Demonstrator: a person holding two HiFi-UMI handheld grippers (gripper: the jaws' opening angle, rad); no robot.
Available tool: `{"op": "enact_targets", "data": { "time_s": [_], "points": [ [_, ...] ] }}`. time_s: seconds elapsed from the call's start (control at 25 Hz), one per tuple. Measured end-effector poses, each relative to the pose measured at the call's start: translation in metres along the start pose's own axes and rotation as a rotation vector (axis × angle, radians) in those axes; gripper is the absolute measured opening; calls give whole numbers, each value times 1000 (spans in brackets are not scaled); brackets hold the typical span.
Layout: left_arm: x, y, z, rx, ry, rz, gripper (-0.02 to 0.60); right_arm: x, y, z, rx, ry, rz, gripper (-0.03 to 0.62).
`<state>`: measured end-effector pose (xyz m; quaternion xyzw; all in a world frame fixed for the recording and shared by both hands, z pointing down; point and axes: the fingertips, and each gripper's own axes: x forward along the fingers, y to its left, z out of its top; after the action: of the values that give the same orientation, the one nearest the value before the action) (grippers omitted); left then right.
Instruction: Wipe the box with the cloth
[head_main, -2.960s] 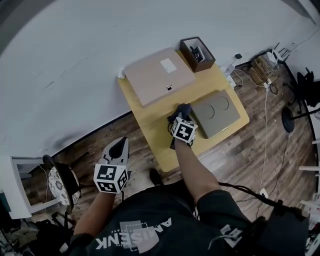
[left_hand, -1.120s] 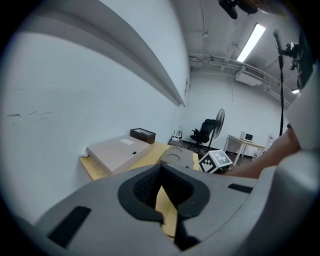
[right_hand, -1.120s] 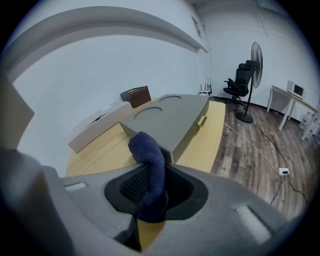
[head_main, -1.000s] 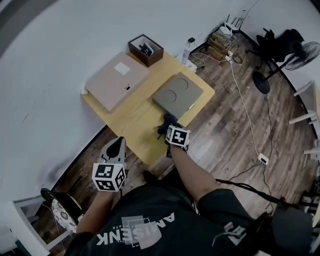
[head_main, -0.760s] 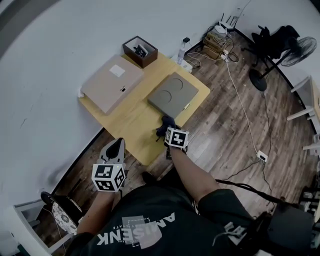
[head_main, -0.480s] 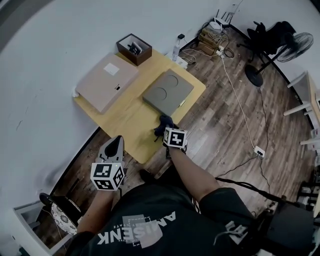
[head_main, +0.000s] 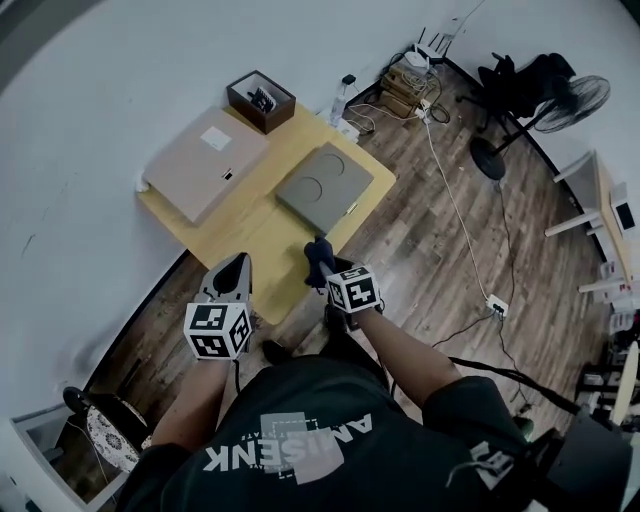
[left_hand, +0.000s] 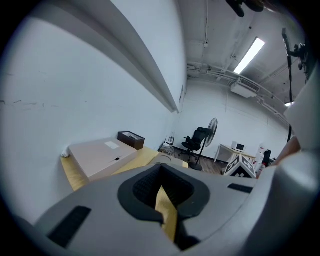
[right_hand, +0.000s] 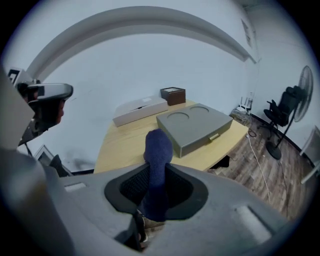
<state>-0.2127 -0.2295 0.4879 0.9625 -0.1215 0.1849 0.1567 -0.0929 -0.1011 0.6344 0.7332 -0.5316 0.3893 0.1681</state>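
Right gripper (head_main: 328, 276) has drawn back from the grey box (head_main: 323, 186), jaws pinching bunched dark-blue cloth (right_hand: 158, 150); left gripper (head_main: 236, 267) closed.

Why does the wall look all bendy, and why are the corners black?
Head view: the wide lens bends the white wall into a curve. Left gripper view: the lens makes a round picture with black corners, and the ceiling light glares white. Right gripper view: same black corners, and the wall ledge arcs over the blue cloth and grey box.
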Motion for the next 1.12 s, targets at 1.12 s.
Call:
{"op": "enact_targets", "data": {
  "time_s": [1.12],
  "points": [
    [51, -44, 4, -111, -5, 455, 2, 55, -70, -11, -616, 117, 464, 83]
  ]
}}
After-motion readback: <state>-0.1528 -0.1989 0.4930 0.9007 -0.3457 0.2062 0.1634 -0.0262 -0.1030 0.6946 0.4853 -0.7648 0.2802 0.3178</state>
